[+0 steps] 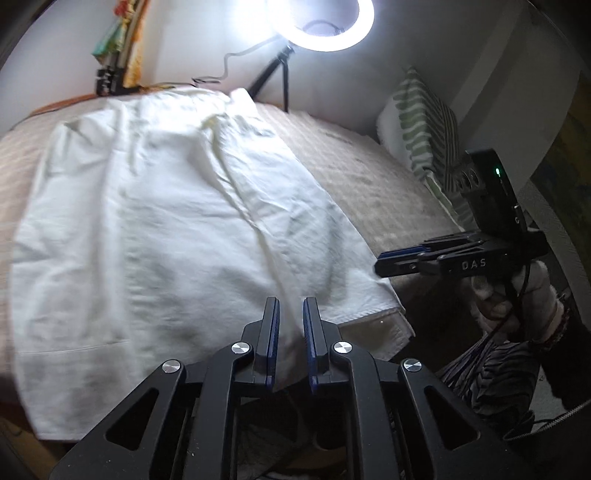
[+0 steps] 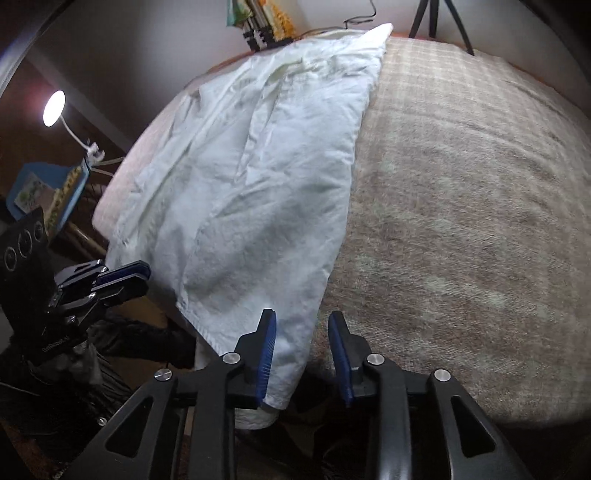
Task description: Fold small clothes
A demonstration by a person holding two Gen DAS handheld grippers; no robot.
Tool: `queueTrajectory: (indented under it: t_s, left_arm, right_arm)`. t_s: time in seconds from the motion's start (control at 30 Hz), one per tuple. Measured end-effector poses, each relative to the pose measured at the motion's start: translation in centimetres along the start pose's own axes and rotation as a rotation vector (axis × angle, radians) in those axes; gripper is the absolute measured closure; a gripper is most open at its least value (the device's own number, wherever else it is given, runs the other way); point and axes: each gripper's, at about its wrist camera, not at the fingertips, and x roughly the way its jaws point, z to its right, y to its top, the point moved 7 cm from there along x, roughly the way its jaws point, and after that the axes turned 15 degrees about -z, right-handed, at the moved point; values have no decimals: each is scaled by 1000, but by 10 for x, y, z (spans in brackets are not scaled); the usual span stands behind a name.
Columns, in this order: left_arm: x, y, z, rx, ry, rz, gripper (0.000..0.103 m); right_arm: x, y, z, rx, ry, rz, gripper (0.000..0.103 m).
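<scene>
Both tongs, left and right, stand slightly parted, gripping nothing; the white garment overhangs the bed's near edge and may slide off.

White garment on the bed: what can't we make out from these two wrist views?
- White garment, near hem: left wrist view, hidden behind the left gripper.
- Its kind and its sleeves: both views, motion blur and overlapping folds.
- Its near corner: right wrist view, drops over the bed edge between the fingers of the right gripper; no grip shows.
- Ring light: left wrist view, cut by the top edge, glare.
</scene>
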Motion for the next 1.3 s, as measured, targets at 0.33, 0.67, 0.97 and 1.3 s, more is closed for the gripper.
queueTrajectory:
  t_s: [0.33, 0.67, 0.97, 1.3]
  left_arm:
    - [-63, -12, -70, -105, 171, 89, 57]
    - [-61, -28, -96, -191, 199, 111, 54]
    - [-68, -68, -155, -443, 164, 115, 54]
    - [-49, -91, -184, -588, -13, 85, 55]
  right_arm:
    - [-23, 8, -23, -76, -43, 129, 67]
    - [-22, 40, -55, -129, -15, 130, 64]
    - [-35, 106, -99, -212, 8, 158, 55]
    - [-11, 201, -164, -272, 69, 65, 43]
